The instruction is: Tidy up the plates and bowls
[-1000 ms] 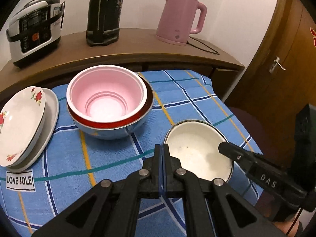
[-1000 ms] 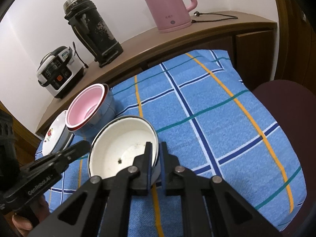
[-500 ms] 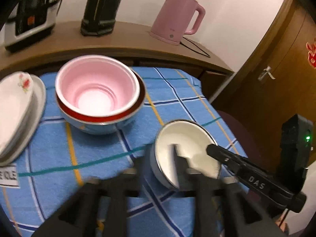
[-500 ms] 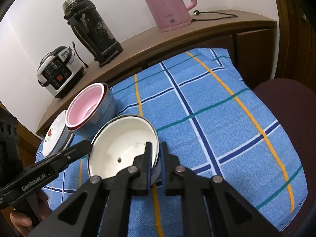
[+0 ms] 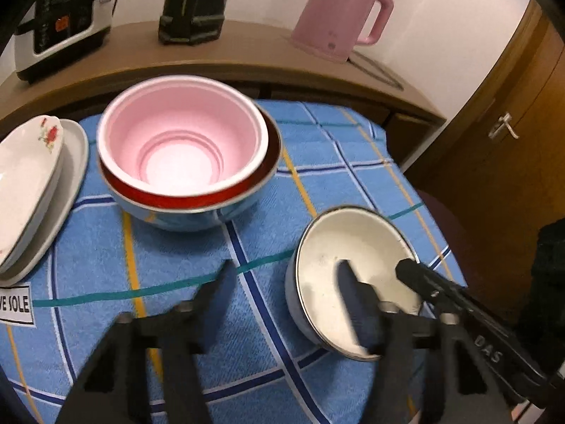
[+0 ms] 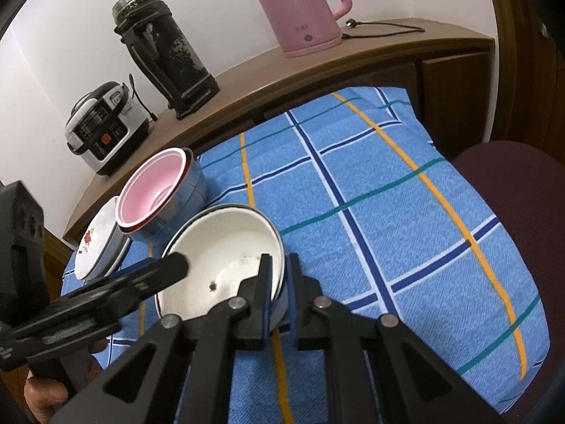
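**White enamel bowl pinched by right gripper, left gripper spread wide at its other side**

Landmark: white enamel bowl, sitting on the blue plaid cloth near the cloth's front-left part in the right wrist view.

- Wooden counter runs behind the cloth, well beyond the bowl. On it: pink electric kettle, dark tall thermos, multicooker.
- Dark red chair seat is at the cloth's right edge, well apart from the bowl.
- Nested stack: pink bowl inside a red-lined bowl with light blue outside. Sits just behind-left of the white bowl, rims close; can't tell if touching.
- Two stacked plates, the top rose-print plate on a plain plate, further left past the nested stack.
- White bowl looks tilted in the left wrist view, dark rim, small dark speck on the inside floor.
- Right gripper: fingers clenched on the bowl's near-right wall, one finger inside, one outside, rim between them.
- Left gripper: fingers released, spread wide and motion-blurred. One finger is over the bowl's interior, the other over the cloth left of it. Not gripping anything.
- "LOVE SOLE" label, partly cut off, on the cloth's left edge, below the plates.
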### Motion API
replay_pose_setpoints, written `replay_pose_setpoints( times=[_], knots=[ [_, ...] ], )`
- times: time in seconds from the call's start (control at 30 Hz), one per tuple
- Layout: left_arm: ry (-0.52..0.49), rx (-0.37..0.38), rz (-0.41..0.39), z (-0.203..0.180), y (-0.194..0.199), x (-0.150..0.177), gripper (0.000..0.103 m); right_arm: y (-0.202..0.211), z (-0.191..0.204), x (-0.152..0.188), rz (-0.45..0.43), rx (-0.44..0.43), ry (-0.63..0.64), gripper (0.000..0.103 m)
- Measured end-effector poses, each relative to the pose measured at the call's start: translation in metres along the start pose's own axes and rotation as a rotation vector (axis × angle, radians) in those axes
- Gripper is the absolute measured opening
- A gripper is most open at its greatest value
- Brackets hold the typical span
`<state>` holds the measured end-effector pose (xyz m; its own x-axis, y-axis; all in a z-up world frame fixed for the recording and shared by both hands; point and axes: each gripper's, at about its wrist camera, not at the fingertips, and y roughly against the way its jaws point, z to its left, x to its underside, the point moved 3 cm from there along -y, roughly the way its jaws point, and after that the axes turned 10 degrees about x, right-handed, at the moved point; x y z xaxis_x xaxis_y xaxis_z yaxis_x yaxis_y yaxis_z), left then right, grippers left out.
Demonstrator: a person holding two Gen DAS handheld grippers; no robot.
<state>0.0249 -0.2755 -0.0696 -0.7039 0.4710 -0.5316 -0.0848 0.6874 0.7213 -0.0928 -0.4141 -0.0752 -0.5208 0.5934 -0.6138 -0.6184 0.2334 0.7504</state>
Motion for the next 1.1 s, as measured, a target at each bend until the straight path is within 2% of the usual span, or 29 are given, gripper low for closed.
replay_pose_setpoints(
  times=[0.07,0.1,0.27,0.4,0.67,0.87,1.1],
  knots=[
    [-0.008,0.012,0.021,-0.001,-0.006,0.002,0.035,0.0,-0.001,0.0,0.0,-0.001,0.0,0.009],
    [-0.014,0.031,0.031,-0.002,-0.01,0.004,0.023,0.0,-0.001,0.0,0.0,-0.001,0.0,0.009],
    [-0.021,0.034,0.002,-0.001,-0.008,0.007,0.017,0.001,-0.001,-0.001,0.0,0.004,0.002,0.009],
    [-0.015,0.061,-0.006,-0.002,0.002,0.004,0.015,0.01,0.003,-0.007,-0.034,0.019,0.023,0.009],
    [-0.017,0.058,-0.064,-0.002,0.029,-0.009,0.015,0.026,0.02,-0.023,-0.083,0.007,0.056,0.009],
    [-0.004,0.05,-0.115,0.007,0.05,-0.021,0.015,0.035,0.041,-0.04,-0.124,-0.037,0.072,0.01],
    [0.008,0.007,-0.203,0.029,0.077,-0.052,0.015,0.037,0.081,-0.069,-0.18,-0.106,0.112,0.01]
  ],
)
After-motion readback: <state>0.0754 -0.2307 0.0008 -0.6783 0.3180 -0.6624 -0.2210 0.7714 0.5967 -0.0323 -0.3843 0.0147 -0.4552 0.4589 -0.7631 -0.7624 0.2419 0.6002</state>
